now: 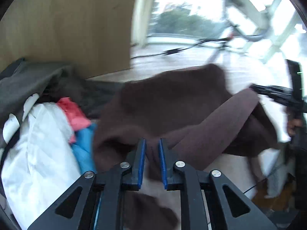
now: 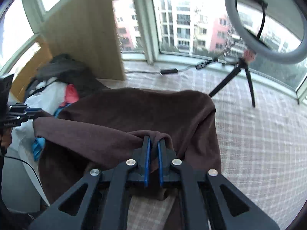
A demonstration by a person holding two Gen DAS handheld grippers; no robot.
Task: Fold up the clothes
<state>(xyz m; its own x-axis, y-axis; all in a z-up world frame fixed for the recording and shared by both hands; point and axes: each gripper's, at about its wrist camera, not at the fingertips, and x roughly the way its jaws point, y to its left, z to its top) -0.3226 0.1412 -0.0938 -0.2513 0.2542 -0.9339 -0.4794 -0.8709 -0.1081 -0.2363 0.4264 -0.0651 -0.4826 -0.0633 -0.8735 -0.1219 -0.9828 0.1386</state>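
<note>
Brown fleece garment [image 2: 134, 111] held up, mid-fold, not yet flat.
Left hand-held gripper [image 1: 152, 143] and right hand-held gripper [image 2: 153, 143] each pinch an edge; heap of mixed clothes [image 1: 38, 130] beside it looks unfolded.

garment [image 2: 134, 107] on mat [image 2: 259, 134] | clothes pile [image 2: 51, 94] left | board [image 2: 86, 30] behind

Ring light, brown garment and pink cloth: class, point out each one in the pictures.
ring light [image 2: 233, 19]: right wrist view, left side of its grey ring.
brown garment [image 2: 134, 105]: right wrist view, broad upper panel.
pink cloth [image 1: 73, 113]: left wrist view, middle of the crumpled patch.
</note>
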